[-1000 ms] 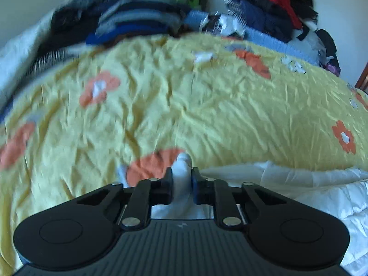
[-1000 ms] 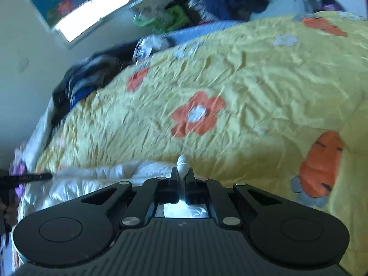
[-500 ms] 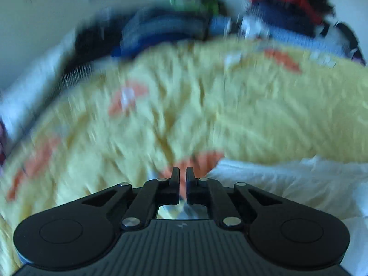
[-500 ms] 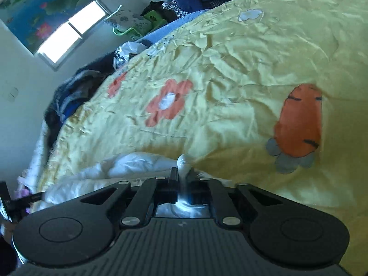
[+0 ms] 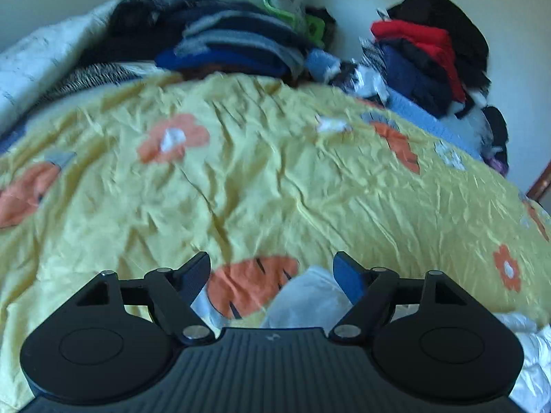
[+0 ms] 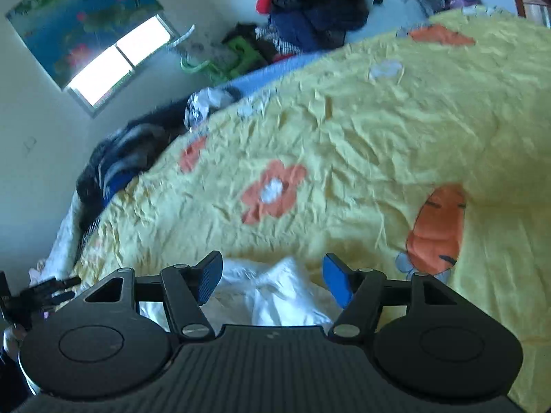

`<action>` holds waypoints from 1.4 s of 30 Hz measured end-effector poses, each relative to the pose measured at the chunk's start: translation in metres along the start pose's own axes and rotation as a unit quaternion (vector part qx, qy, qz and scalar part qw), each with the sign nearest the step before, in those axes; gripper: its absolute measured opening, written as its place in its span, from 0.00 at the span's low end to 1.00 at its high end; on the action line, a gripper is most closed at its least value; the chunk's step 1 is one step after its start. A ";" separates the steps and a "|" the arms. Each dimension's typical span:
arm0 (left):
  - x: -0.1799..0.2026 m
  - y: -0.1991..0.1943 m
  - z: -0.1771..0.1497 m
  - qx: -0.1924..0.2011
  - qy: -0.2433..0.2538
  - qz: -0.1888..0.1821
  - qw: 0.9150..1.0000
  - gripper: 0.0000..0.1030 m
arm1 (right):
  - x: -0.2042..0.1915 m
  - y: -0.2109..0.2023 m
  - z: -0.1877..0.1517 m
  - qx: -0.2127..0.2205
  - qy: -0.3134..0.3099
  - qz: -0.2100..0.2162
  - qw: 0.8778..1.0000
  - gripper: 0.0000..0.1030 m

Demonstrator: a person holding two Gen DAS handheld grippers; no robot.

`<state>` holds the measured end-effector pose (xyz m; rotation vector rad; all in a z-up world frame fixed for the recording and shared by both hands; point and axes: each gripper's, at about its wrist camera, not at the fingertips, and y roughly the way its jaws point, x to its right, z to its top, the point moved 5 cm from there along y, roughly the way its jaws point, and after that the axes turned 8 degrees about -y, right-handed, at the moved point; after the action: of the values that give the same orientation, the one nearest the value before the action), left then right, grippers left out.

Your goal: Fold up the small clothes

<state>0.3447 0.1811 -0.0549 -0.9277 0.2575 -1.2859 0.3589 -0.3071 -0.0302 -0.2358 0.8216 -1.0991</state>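
A small white garment [image 5: 310,299] lies crumpled on the yellow bedcover [image 5: 261,179], close under both grippers. In the left wrist view my left gripper [image 5: 272,272] has its jaws opening, spread wide above a corner of the white cloth and an orange carrot print; the pads do not press on the cloth. In the right wrist view the white garment [image 6: 275,285] lies loose between the fingers of my right gripper [image 6: 272,275], whose jaws are also opening without touching it. The other gripper's black tip [image 6: 44,290] shows at the far left edge.
Piles of dark, blue and red clothes [image 5: 423,58] line the far edge of the bed against the wall, with a striped stack [image 5: 237,48] beside them. A window [image 6: 117,58] with a flowered blind is on the wall. The yellow bedcover [image 6: 361,130] stretches wide ahead.
Both grippers were shut on folds of the white garment; both have now let go and spread their jaws. The cloth has dropped onto the bedcover.
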 end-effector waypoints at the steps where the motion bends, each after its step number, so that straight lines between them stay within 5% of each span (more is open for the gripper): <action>1: 0.001 0.002 -0.003 -0.006 0.013 -0.003 1.000 0.56 | 0.002 0.004 -0.001 -0.001 -0.001 -0.001 1.000 0.63; 6: 0.012 0.013 -0.015 -0.038 0.047 -0.003 0.998 0.49 | 0.010 0.030 -0.004 -0.037 0.014 0.001 0.999 0.63; 8: 0.016 0.018 -0.016 -0.046 0.057 -0.003 0.997 0.34 | 0.010 0.041 -0.005 -0.061 0.025 0.018 0.998 0.62; 10: 0.022 0.019 -0.019 -0.051 0.078 0.009 0.996 0.11 | 0.008 0.046 -0.006 -0.060 0.027 0.032 0.997 0.37; 11: 0.027 0.021 -0.021 -0.045 0.099 0.025 0.994 0.09 | 0.009 0.049 -0.007 -0.069 0.032 0.030 0.997 0.09; 15: 0.035 0.027 -0.024 -0.012 0.145 0.094 0.985 0.00 | 0.009 0.047 -0.009 -0.062 0.017 0.022 0.998 0.09; 20: 0.018 0.038 -0.030 -0.032 0.127 0.102 0.986 0.00 | 0.023 0.043 -0.011 -0.049 0.038 0.018 0.998 0.08; 22: 0.016 0.027 -0.029 -0.014 0.113 0.083 0.990 0.01 | 0.025 0.044 -0.018 -0.045 0.046 0.027 0.998 0.10; 24: 0.015 0.011 -0.026 0.006 0.098 0.066 0.993 0.01 | 0.028 0.041 -0.019 -0.033 0.073 0.030 0.996 0.35; 26: 0.016 -0.011 -0.022 0.038 0.098 0.062 0.993 0.01 | 0.030 0.032 -0.016 -0.021 0.106 0.033 0.994 0.51; 27: 0.018 -0.023 -0.021 0.053 0.097 0.061 0.992 0.02 | 0.027 0.021 -0.013 0.002 0.108 0.037 0.993 0.51; 31: 0.030 -0.068 -0.035 0.091 0.091 0.049 0.991 0.05 | -0.005 -0.026 -0.005 0.070 0.036 0.007 0.997 0.51; 35: 0.058 -0.075 -0.077 0.061 0.122 0.019 0.990 0.07 | -0.051 -0.041 -0.021 0.061 -0.030 0.048 0.997 0.83; 42: 0.075 -0.033 -0.119 0.048 0.189 0.080 0.978 0.07 | -0.072 0.018 -0.064 -0.006 -0.148 -0.042 0.988 0.80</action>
<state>0.2691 0.0611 -0.0823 -0.5623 0.5505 -1.3059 0.3128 -0.2224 -0.0505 -0.4352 0.5572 -1.1055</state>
